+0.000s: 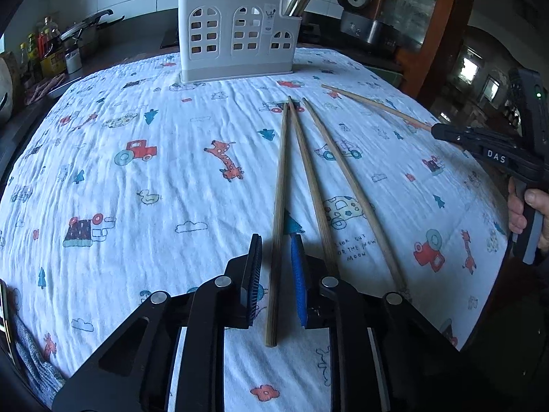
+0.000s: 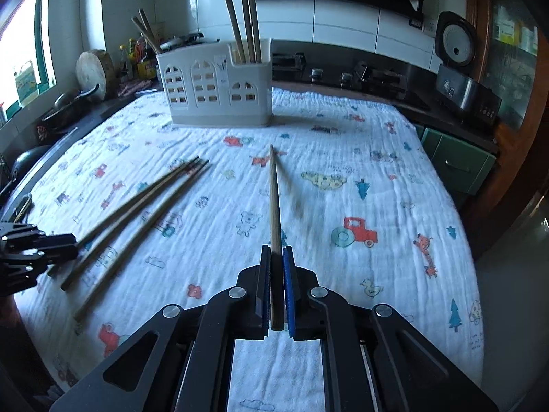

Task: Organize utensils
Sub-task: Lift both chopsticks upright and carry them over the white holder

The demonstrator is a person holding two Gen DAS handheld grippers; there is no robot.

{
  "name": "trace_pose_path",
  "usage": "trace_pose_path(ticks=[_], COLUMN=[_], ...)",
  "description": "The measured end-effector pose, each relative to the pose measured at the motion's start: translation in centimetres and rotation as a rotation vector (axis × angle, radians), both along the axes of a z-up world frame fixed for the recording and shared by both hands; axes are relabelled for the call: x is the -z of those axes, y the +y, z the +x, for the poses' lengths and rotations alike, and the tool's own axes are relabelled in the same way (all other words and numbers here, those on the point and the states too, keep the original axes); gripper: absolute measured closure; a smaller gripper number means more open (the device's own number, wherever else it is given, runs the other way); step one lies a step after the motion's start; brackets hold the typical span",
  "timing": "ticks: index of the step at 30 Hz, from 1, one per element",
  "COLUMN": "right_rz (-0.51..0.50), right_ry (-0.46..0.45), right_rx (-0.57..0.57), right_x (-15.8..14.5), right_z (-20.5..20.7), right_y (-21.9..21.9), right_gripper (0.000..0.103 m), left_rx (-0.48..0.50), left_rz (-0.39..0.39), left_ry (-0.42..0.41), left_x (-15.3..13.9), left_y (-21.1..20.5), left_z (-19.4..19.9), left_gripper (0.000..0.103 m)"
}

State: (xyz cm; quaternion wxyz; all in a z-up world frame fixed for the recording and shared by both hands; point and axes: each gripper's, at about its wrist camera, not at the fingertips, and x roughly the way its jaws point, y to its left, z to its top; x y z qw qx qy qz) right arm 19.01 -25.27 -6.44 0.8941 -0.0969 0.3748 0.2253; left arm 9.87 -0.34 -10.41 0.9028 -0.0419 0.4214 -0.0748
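Note:
Three wooden chopsticks (image 1: 310, 178) lie side by side on the patterned cloth (image 1: 137, 189); they also show in the right wrist view (image 2: 137, 206). My left gripper (image 1: 274, 243) is open, its jaws on either side of the leftmost chopstick (image 1: 279, 206) near its thick end. My right gripper (image 2: 274, 252) is shut on a fourth chopstick (image 2: 273, 199), held a little above the cloth and pointing toward the white utensil holder (image 2: 216, 86). The holder (image 1: 236, 37) stands at the far edge with several chopsticks upright in it. The right gripper (image 1: 442, 130) shows at the right of the left wrist view.
A counter behind the table carries bottles (image 2: 137, 58), a pot (image 1: 85, 31), a round wooden board (image 2: 94, 72) and a stove (image 2: 360, 75). A rice cooker (image 2: 459, 68) stands at the back right. The table edge drops off on the right beside a green cabinet (image 2: 456, 164).

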Motion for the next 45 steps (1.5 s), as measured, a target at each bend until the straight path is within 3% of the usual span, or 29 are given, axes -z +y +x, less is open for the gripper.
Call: trace_pose_path(ticks=[4, 8, 12, 20, 28, 37, 45], right_rz=[0.031, 0.063, 0.075, 0.052, 0.036, 0.061, 0.091], right_ry=[-0.049, -0.096, -0.152, -0.216, -0.175, -0.194, -0.238], right_rx=[0.002, 0.000, -0.017, -0.082, -0.159, -0.226, -0.241], right_x=[-2.2, -4.4, -7.2, -11.6, -15.0, -20.4, -24.2], right_z=[-1.0, -1.8, -2.8, -3.6, -1.8, 1.0, 4.6], right_y=[-0.2, -0.2, 0.4, 2.3, 4.9, 8.9, 12.4], right_gripper=[0.096, 0.096, 0.096, 0.096, 0.096, 0.096, 0.096], left_rx=[0.000, -0.013, -0.019, -0.010, 0.015, 0.056, 0.033], left_rz=[0.040, 0.117, 0.108, 0.001, -0.039, -0.040, 0.005], left_ry=[-0.007, -0.019, -0.032, -0.134, -0.217, -0.247, -0.387], left_x=[0.1, 0.1, -0.7, -6.5, -12.0, -16.7, -24.3], left_y=[-0.5, -1.4, -1.5, 0.7, 2.5, 3.6, 4.6], left_z=[0.0, -0.1, -0.4, -0.6, 1.3, 5.1, 8.3], left_gripper=[0.088, 0.095, 0.097, 0.097, 0.098, 0.098, 0.098])
